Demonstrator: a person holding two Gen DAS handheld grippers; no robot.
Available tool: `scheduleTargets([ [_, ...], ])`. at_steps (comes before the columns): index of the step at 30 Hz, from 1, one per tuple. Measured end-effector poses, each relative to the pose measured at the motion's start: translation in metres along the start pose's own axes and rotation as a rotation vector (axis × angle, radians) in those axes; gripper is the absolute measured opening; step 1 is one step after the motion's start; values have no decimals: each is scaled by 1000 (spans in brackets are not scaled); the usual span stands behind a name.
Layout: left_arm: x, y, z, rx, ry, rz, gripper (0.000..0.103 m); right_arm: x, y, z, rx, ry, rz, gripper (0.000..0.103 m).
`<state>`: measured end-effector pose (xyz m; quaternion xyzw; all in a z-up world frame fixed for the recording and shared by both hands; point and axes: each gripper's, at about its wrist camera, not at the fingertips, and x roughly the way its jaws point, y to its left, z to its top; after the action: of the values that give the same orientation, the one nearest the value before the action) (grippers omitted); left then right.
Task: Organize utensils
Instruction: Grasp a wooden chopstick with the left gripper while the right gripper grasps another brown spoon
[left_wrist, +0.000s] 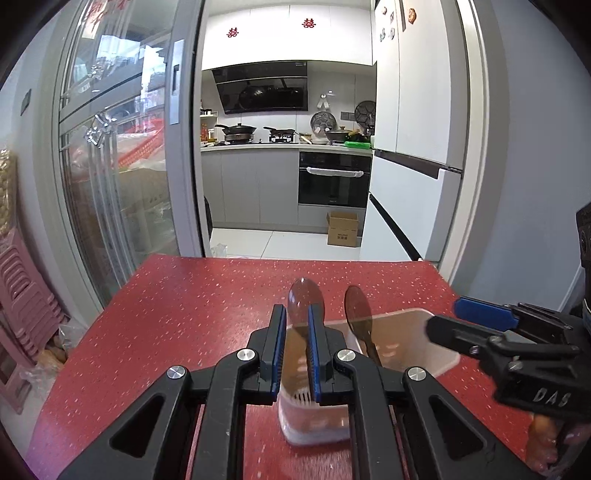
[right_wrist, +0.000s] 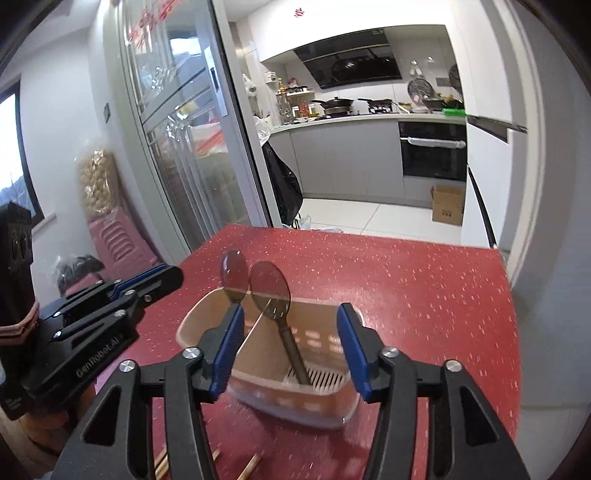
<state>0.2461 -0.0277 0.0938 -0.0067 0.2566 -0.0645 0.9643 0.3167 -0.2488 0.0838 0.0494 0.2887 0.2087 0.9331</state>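
Spoons (right_wrist: 269, 286) upright in holder (right_wrist: 291, 369), chopsticks (right_wrist: 247, 469) on red table (right_wrist: 424, 288)

1. My left gripper (left_wrist: 297, 321) points forward, its jaws drawn close together with only a narrow gap between the blue pads.
2. My right gripper (right_wrist: 290, 328) sits just beside it, angled inward, its jaws spread wide apart and holding nothing.
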Motion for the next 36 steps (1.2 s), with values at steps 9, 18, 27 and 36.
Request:
scheduleTargets([
  [9,-45,27,-60,-85,143,-26,40,-40,-1,-59,162,139,-42,65],
  [18,-67,45,-138,-113,285,18,103,-46,10,-141,259,325,-71,73],
  [27,-48,62,-184,-61,453,99,103,-46,25,-187,275,441,-141,73],
  [36,-35,69,-195,-58,484,90,103,-40,38,-196,248,470,-183,73],
])
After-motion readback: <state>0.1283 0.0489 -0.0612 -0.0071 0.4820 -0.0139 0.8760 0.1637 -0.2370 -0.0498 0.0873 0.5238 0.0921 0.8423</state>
